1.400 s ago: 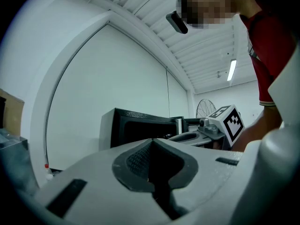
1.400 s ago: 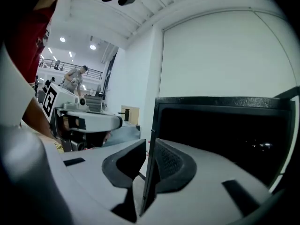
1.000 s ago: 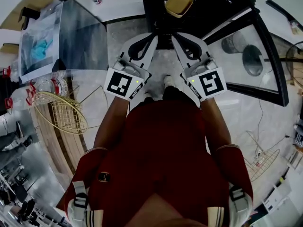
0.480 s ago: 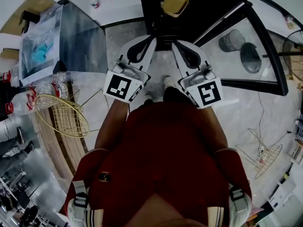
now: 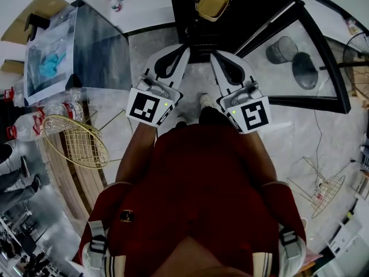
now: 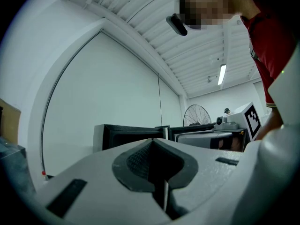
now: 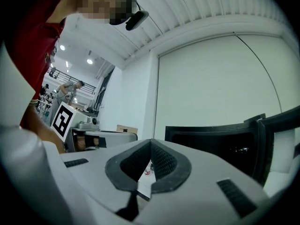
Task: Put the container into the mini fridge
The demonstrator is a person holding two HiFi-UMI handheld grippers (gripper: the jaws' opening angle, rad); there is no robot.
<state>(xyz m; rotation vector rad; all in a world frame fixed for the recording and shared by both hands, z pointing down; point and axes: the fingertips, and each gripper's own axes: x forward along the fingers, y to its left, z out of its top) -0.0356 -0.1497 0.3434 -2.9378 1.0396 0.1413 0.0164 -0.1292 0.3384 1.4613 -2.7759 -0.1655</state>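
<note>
While the yellow container (image 5: 212, 4) sat inside the open mini fridge (image 5: 256, 10), the left hand-held gripper (image 5: 183, 51) and right hand-held gripper (image 5: 215, 56) were both closed, empty, just outside it.

light: bright, even, from long white ceiling tube lamp (image 6: 221, 74) | shadow: black mini fridge (image 5: 259, 10) interior dim | glare: glossy grey floor (image 5: 196, 77) | edges: strong fisheye bending, dark corners

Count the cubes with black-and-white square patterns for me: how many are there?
2. One marker cube sits on the left gripper, the other on the right gripper, both held out side by side before the person. None seems hidden.
</note>
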